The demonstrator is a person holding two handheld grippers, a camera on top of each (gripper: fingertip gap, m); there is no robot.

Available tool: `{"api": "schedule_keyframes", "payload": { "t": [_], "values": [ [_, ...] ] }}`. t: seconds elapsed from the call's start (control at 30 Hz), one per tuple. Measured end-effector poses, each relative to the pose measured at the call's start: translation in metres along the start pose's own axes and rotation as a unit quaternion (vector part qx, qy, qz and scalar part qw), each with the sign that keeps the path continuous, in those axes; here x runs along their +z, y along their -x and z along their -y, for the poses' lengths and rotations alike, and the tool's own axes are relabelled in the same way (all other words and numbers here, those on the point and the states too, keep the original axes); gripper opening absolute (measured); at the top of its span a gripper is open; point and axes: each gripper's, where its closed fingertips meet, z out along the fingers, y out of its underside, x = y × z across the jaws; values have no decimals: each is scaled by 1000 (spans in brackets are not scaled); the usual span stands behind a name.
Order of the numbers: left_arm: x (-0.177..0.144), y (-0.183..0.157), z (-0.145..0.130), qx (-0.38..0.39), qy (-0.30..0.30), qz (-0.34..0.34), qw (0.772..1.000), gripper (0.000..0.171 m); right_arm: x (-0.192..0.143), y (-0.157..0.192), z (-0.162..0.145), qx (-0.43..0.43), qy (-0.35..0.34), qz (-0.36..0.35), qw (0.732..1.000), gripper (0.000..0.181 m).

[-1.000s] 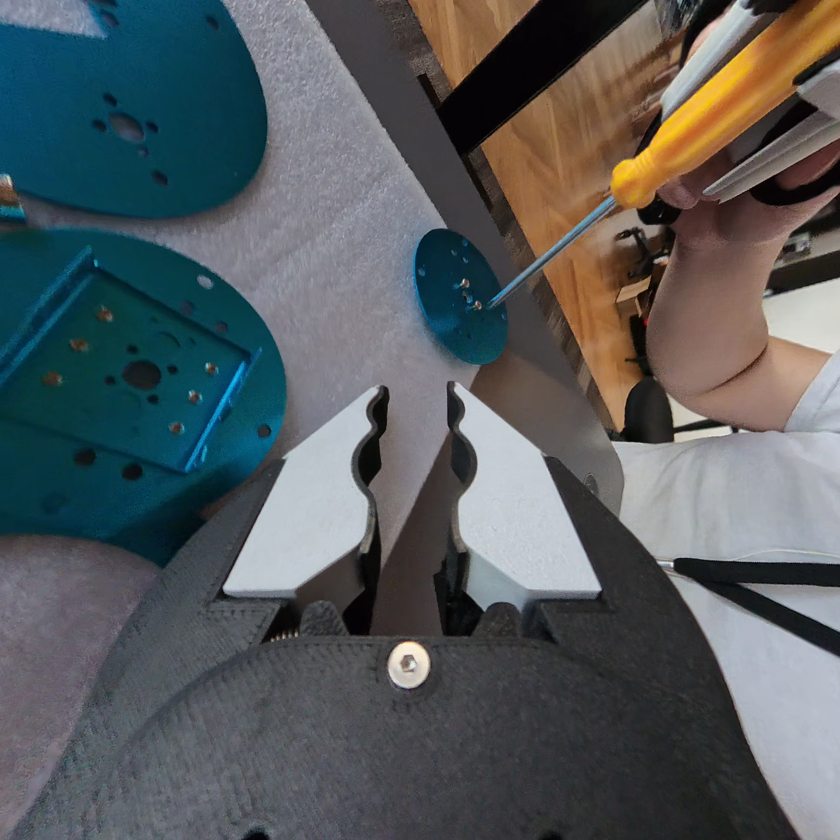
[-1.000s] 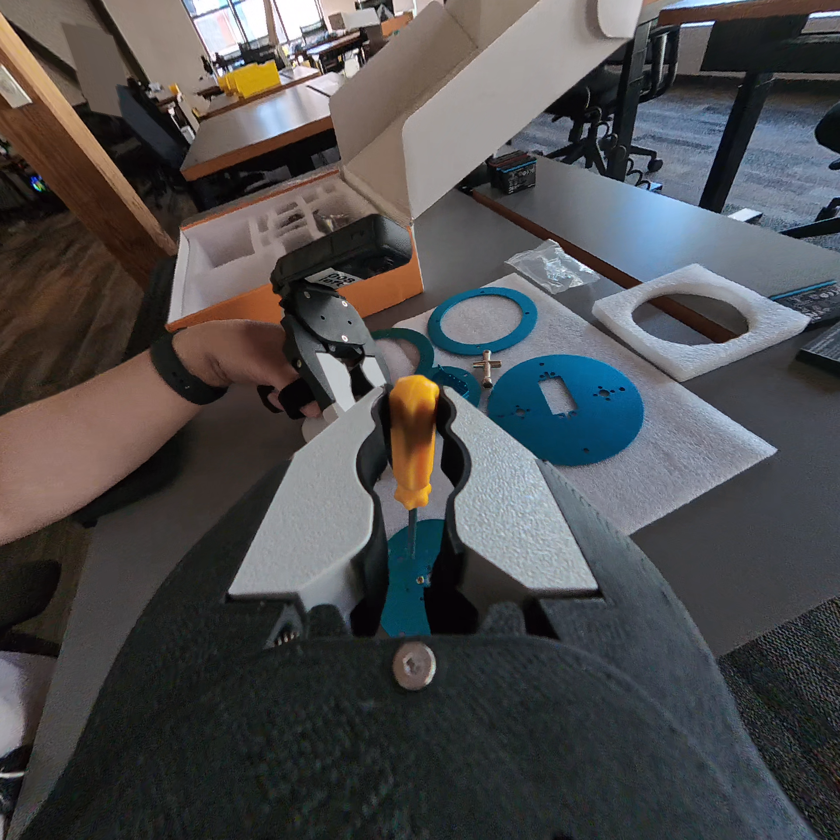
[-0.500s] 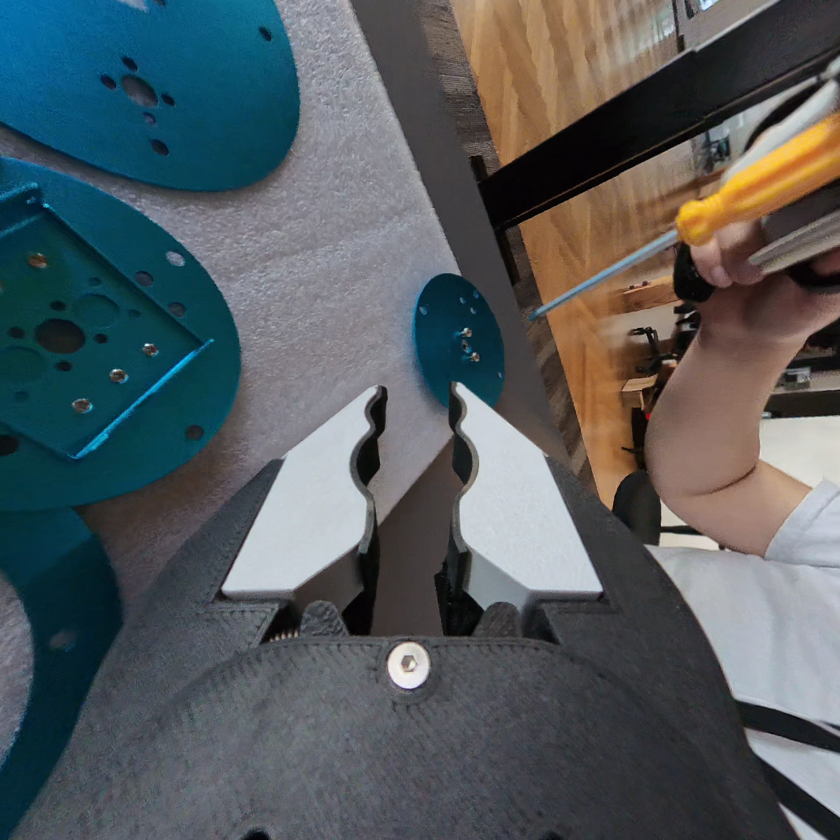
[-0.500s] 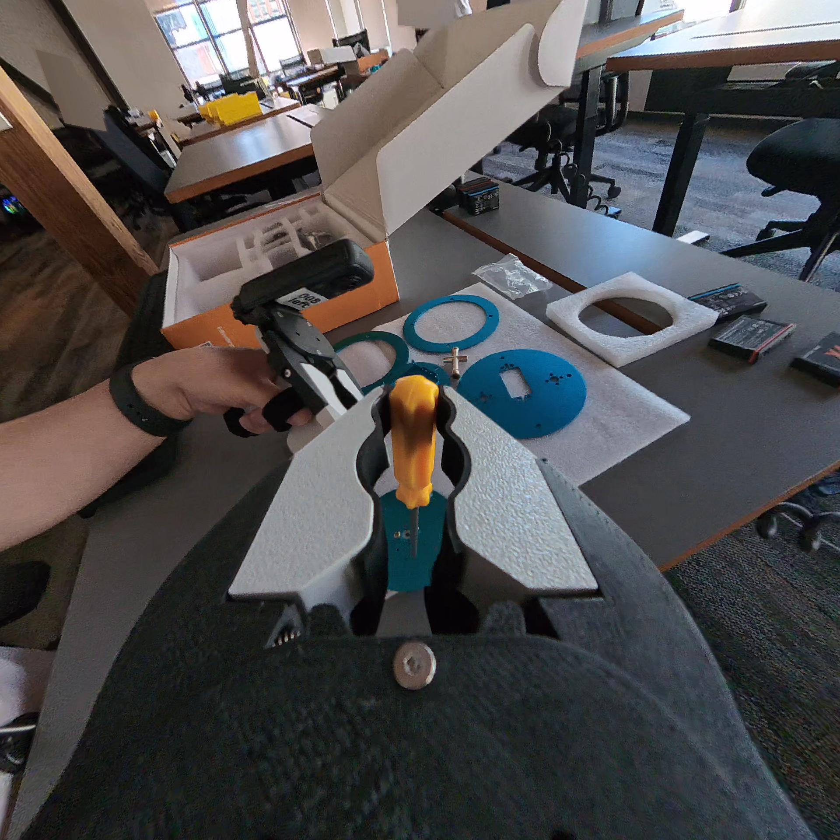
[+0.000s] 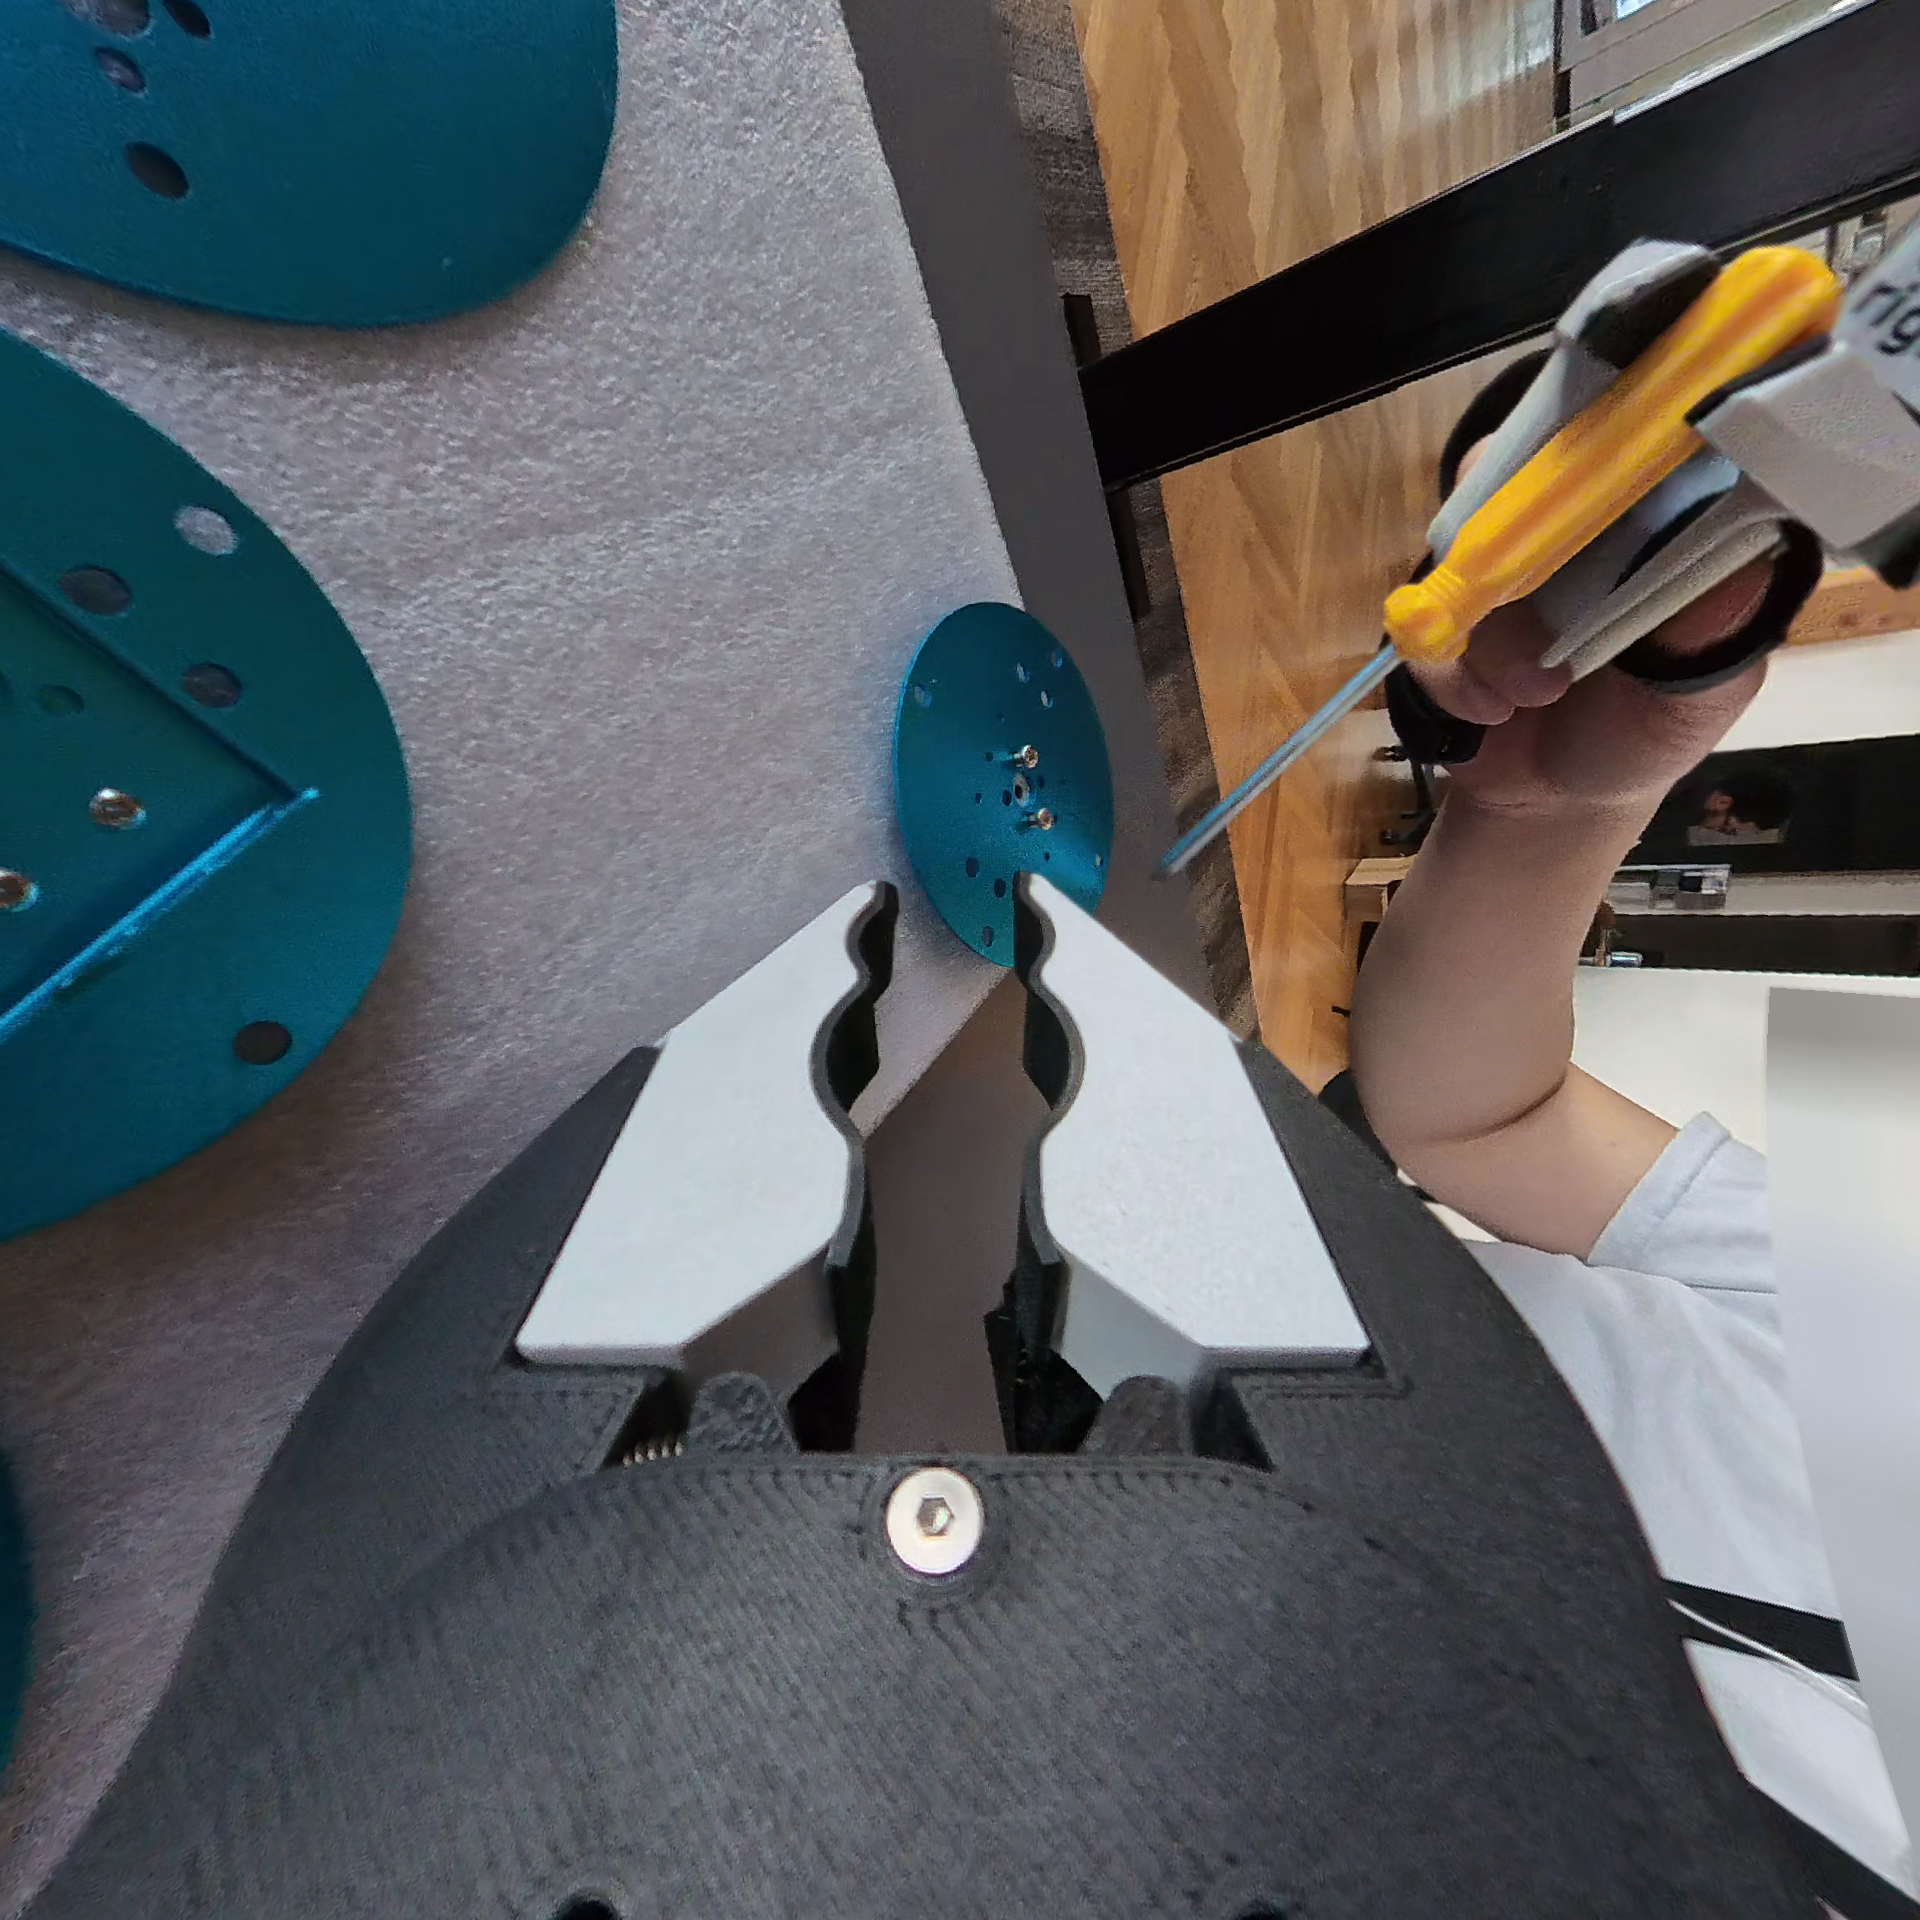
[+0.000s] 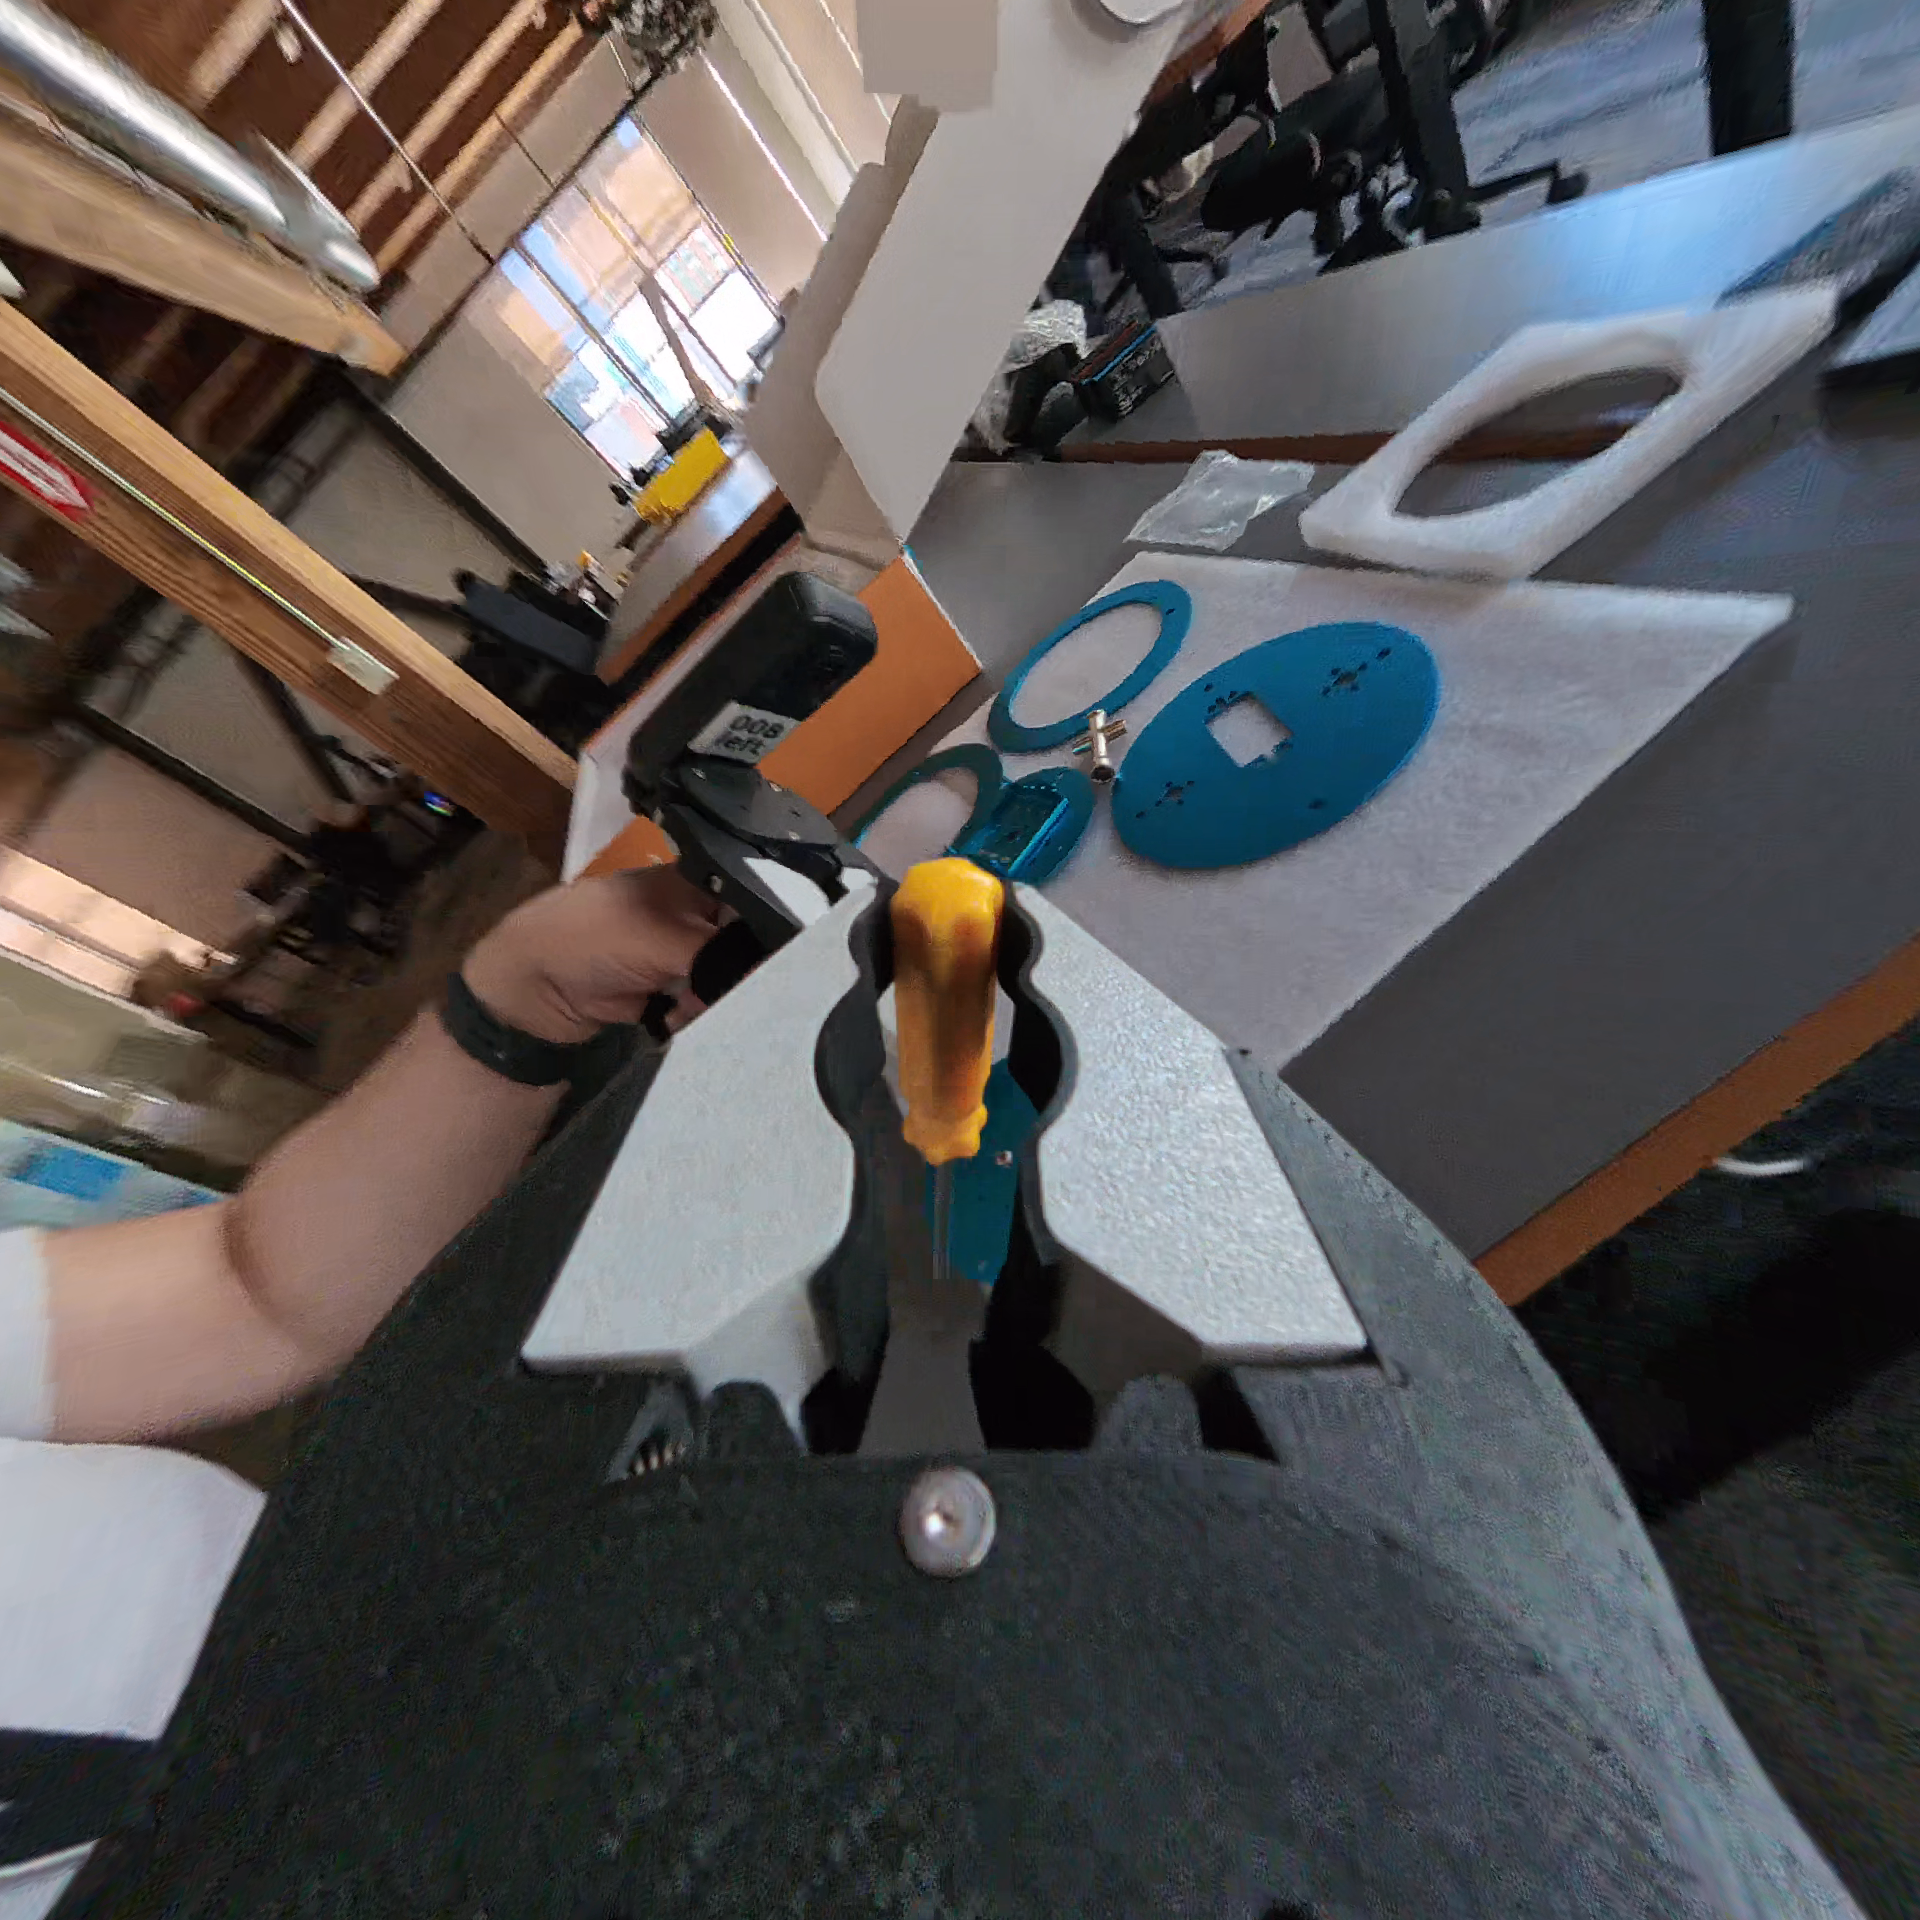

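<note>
A small blue disc [image 5: 1003, 779] with small screws at its centre lies on the white foam sheet [image 5: 644, 499] near the table's edge. My left gripper [image 5: 954, 894] is open and empty. Its fingertips [image 5: 1039, 914] reach the disc's near edge, and whether they touch it cannot be told. My right gripper [image 6: 948, 920] is shut on a yellow-handled screwdriver [image 6: 943, 1023]. In the left wrist view the screwdriver [image 5: 1600, 468] is held up in the air to the right, with its tip off the disc. The disc [image 6: 982, 1195] shows through the right gripper's gap.
On the foam lie a large blue disc with a square cutout [image 6: 1278, 743], a blue ring [image 6: 1091, 665], a round blue plate with a bracket [image 6: 1029, 831] and a small metal cross tool [image 6: 1099, 743]. An open orange box [image 6: 883, 665] and a white foam frame [image 6: 1538, 436] stand behind. My hands' fingertips stand some 12 cm from each other.
The screwdriver tip has lifted off the small disc's screws and drawn away to the right. My left gripper has moved forward up to the disc's edge. The right wrist view has tilted.
</note>
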Motion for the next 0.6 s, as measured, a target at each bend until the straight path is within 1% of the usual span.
{"api": "schedule_keyframes", "payload": {
  "t": [0.07,0.13,0.23,0.4,0.53,0.6],
  "values": [
    [0,0,0,-11,-3,-10,1000,21,-2,-5,-6,99,6,49,994,18],
    [0,-3,-1,-25,-4,-30,999,22,-1,-15,-19,190,19,80,978,18],
    [3,-2,-1,-33,-1,-35,999,19,6,-31,-46,275,44,93,956,18],
    [5,-2,0,-39,-3,-39,998,16,15,-39,-63,310,47,85,946,17],
    [10,-5,3,-43,-7,-49,998,16,20,-41,-71,309,57,76,946,17],
    [12,-4,4,-40,-7,-47,998,11,20,-41,-71,310,53,80,946,17]
  ]
}}
